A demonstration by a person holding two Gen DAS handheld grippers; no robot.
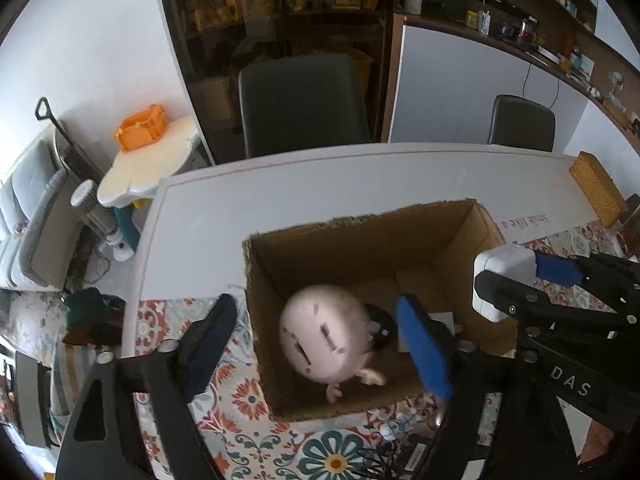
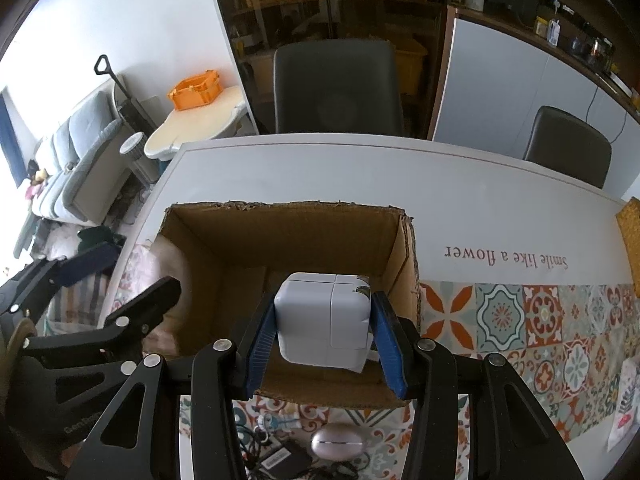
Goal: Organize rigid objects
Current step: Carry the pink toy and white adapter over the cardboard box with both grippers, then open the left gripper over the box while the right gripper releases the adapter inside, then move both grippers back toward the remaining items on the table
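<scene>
An open cardboard box (image 1: 320, 248) (image 2: 288, 236) stands on the table. A pale pink pig-shaped bank (image 1: 324, 332) is in the box, blurred, between the wide-apart fingers of my left gripper (image 1: 316, 344), which is open and touches nothing. A dark object (image 1: 380, 324) lies under the bank. My right gripper (image 2: 324, 336) is shut on a white power adapter (image 2: 324, 320) (image 1: 500, 280) and holds it over the box's near right part. The right gripper also shows at the right in the left wrist view (image 1: 532, 280).
A patterned tile cloth (image 2: 520, 320) covers the near table. A mauve oval case (image 2: 340, 444), cables and a black adapter (image 2: 280, 460) lie in front of the box. Two dark chairs (image 2: 336, 88) stand behind the table. A yellow sponge-like block (image 1: 596, 188) lies far right.
</scene>
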